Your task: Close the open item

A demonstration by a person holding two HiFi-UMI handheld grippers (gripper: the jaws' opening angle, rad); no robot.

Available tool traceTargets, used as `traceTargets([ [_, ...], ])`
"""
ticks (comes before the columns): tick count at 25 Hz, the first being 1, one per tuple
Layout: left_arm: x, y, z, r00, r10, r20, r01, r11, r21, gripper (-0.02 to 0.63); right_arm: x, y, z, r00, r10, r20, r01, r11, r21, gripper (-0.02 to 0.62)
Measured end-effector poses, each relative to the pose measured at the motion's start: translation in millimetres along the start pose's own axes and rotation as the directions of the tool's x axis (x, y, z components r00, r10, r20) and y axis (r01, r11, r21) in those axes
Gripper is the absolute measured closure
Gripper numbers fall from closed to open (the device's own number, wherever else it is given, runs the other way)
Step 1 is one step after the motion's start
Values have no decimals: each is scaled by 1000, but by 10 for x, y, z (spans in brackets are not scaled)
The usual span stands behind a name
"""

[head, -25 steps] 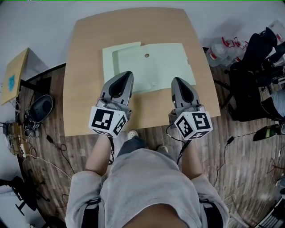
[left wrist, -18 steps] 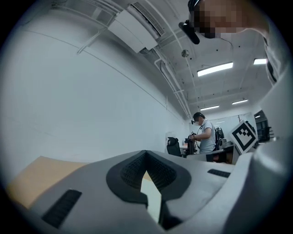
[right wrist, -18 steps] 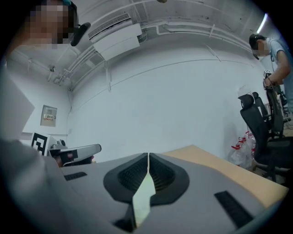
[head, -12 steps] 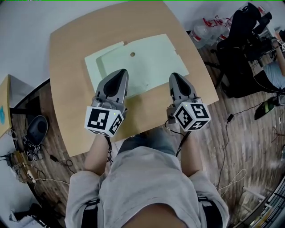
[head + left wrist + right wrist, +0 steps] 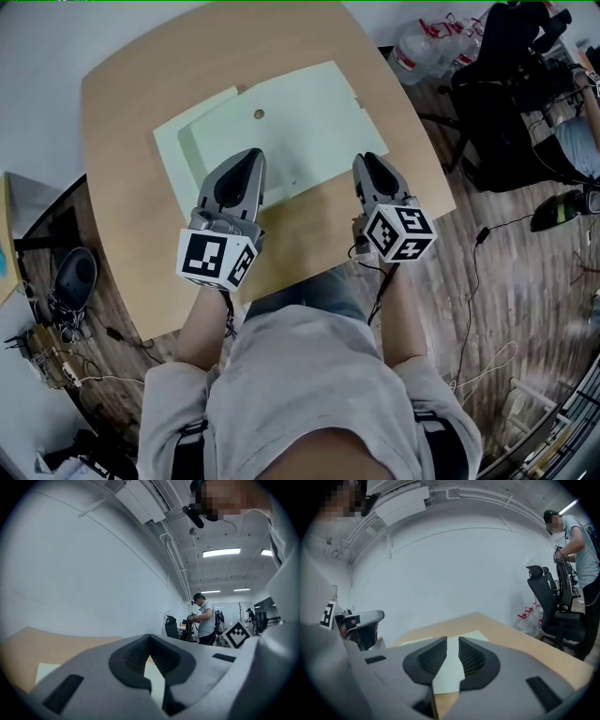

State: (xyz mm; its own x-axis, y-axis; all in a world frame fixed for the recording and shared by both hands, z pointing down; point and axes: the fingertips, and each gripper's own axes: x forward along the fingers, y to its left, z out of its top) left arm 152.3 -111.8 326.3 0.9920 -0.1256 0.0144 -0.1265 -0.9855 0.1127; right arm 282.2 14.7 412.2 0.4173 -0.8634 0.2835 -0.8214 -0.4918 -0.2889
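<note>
**Both grippers at near edge of folder, left closed, right slightly parted**

Pale green folder [image 5: 291,112]: lies flat on wooden table [image 5: 117,103], at 12 o'clock from the body, turned a little anticlockwise against the table edges. Shows a paler strip along its 9 o'clock side and a small round brown spot [image 5: 259,114] toward its 11 o'clock part. Touches neither gripper as far as can be told from the head view.

Left gripper [image 5: 251,155]: points toward 12 o'clock, tip above the folder's 7 o'clock part, marker cube [image 5: 217,260] at 6 o'clock of the tip. In the left gripper view, shows jaws pressed together at the tips, ribbed pads meeting, nothing held; only a sliver of folder visible below.

Right gripper [image 5: 366,159]: points toward 11 o'clock, tip at the folder's near edge close to its 4 o'clock corner, marker cube [image 5: 398,234] behind. In the right gripper view, shows jaws a narrow gap apart, having just been opening; grips nothing, with folder surface and table edge seen through the gap.

Surroundings: black office chair [image 5: 506,84] and clear plastic bag [image 5: 422,52] on the wood floor at 2 o'clock of the table; cables [image 5: 56,347] at 8 o'clock. Another person [image 5: 581,541] standing at 2 o'clock in the right gripper view.
</note>
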Motion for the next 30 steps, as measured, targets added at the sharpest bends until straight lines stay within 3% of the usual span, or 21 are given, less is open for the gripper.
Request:
traceTargets([
  [7, 386, -4, -213, 999, 32, -37, -33, 999, -17, 601, 335, -523, -208, 995, -10, -98, 11, 1000, 11, 502],
  [18, 849, -126, -596, 993, 8, -119, -15, 998, -63, 601, 638, -1113, -524, 974, -39, -223, 42, 999, 8, 456],
  [30, 1175, -181, -812, 989, 11, -149, -25, 995, -93, 601, 760, -1718, -1021, 907, -108, -406, 90, 994, -62, 368],
])
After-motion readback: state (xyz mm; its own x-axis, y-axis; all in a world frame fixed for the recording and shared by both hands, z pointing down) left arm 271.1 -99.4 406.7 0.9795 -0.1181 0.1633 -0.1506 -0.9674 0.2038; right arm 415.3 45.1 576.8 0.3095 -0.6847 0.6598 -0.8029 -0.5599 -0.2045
